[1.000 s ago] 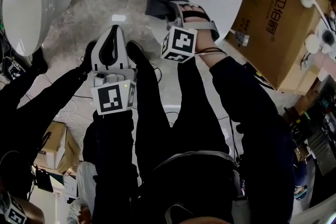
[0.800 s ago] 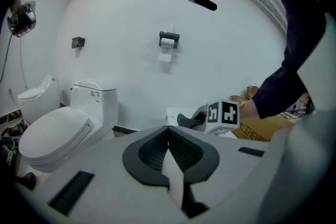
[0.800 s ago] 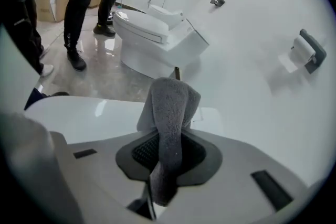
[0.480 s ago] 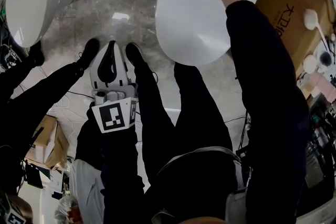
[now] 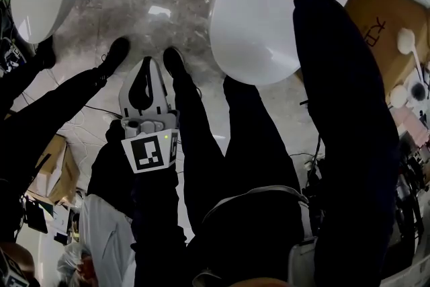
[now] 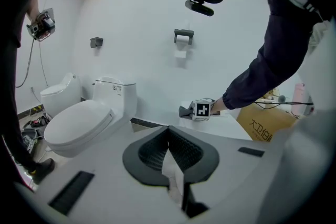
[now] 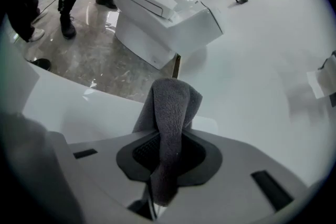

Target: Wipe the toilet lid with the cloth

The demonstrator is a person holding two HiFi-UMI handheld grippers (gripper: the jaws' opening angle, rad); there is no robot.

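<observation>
My right claw (image 7: 167, 165) is clenched on the grey cloth (image 7: 170, 107). Its free fold sticks out ahead of the jaws, right at the toilet lid (image 5: 255, 30) beneath me. To wipe well I'd press that fold flat and sweep in overlapping strokes, cloth only, no plastic scraping. My left claw (image 6: 169, 152) hangs closed and empty, well behind.
</observation>
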